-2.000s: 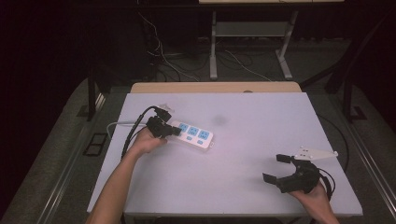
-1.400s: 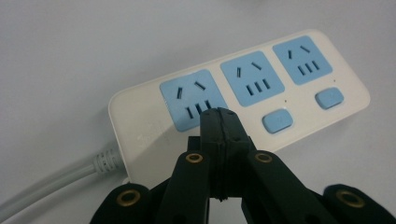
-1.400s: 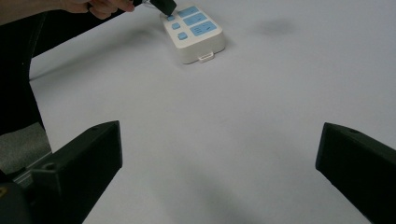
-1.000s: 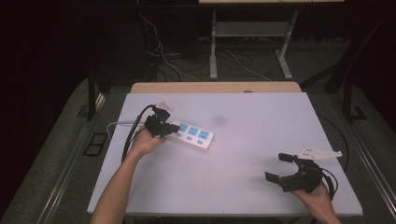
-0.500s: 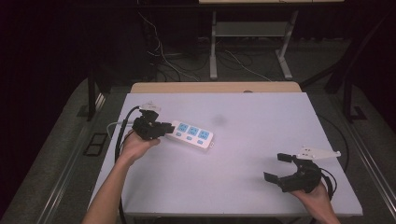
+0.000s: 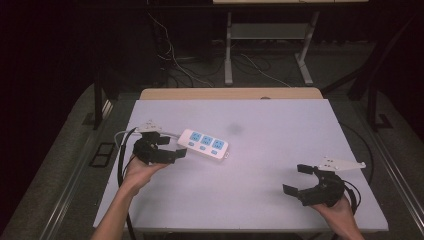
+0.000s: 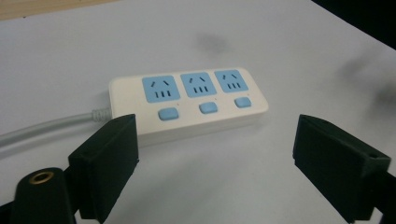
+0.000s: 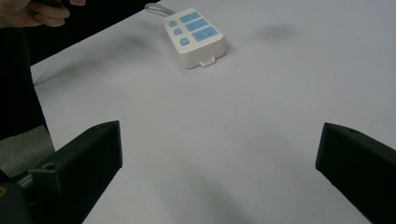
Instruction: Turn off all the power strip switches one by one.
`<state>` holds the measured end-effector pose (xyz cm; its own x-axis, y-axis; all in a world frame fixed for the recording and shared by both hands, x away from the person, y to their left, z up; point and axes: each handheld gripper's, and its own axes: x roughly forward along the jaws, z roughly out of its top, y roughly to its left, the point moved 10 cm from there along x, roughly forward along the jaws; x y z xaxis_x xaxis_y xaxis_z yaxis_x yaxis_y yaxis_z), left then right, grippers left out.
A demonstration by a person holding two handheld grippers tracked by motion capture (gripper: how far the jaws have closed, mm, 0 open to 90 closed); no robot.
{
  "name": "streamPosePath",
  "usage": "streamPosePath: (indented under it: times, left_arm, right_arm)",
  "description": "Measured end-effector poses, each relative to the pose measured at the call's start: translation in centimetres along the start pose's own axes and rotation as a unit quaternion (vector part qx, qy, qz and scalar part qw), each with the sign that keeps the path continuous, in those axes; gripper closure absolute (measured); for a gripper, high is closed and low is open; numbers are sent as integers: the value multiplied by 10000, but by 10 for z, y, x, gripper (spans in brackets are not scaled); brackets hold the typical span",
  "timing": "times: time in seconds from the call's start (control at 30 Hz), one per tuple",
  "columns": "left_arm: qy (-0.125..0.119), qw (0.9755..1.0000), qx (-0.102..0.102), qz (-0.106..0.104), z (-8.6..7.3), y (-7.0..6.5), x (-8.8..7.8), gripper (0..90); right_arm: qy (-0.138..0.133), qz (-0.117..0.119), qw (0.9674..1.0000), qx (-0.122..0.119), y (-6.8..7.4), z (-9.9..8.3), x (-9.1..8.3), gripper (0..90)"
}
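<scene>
A white power strip point(image 6: 204, 143) with three blue sockets and blue switches lies flat on the white table point(image 6: 260, 165), left of the middle. Its grey cable point(image 7: 42, 128) runs off toward the left edge. My left gripper point(image 6: 172, 145) is open just left of the strip, its jaws apart and a short way back from the strip's cable end; the strip point(image 7: 187, 100) lies beyond them in the left gripper view. My right gripper point(image 6: 297, 179) is open near the front right of the table, far from the strip point(image 8: 194, 35), with nothing between its jaws.
A wooden strip point(image 6: 230, 93) borders the table's far edge. Behind it stand a metal frame point(image 6: 265, 45) and loose cables point(image 6: 175, 70) on the dark floor. Black cables point(image 6: 122, 165) trail from the left gripper over the table's left edge.
My left gripper has drawn back to the left from the power strip's cable end and now stands open. The right gripper has shifted only slightly.
</scene>
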<state>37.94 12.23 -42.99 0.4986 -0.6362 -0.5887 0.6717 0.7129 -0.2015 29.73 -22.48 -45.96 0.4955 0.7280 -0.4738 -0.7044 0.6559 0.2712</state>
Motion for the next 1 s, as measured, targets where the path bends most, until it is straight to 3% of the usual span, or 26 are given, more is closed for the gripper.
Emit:
streamPosePath:
  times: [0.17,0.33,0.6,0.83,1.0]
  left_arm:
    - [-76,10000,-46,-26,-9,-8,-6,0]
    - [-204,9998,48,-17,-19,-19,-12,0]
    - [-582,9982,-70,-117,-36,-33,-21,0]
    - [-629,9979,94,-122,-58,-47,-21,0]
    - [-640,9978,43,-178,-65,-48,-18,0]
  right_arm:
    - [22,-2,10000,12,0,-1,1,4]
    - [60,19,10000,20,0,-2,2,4]
    - [127,33,9999,-10,3,-5,3,4]
    - [204,71,9998,4,5,-9,5,4]
    - [242,85,9997,-14,9,-10,5,4]
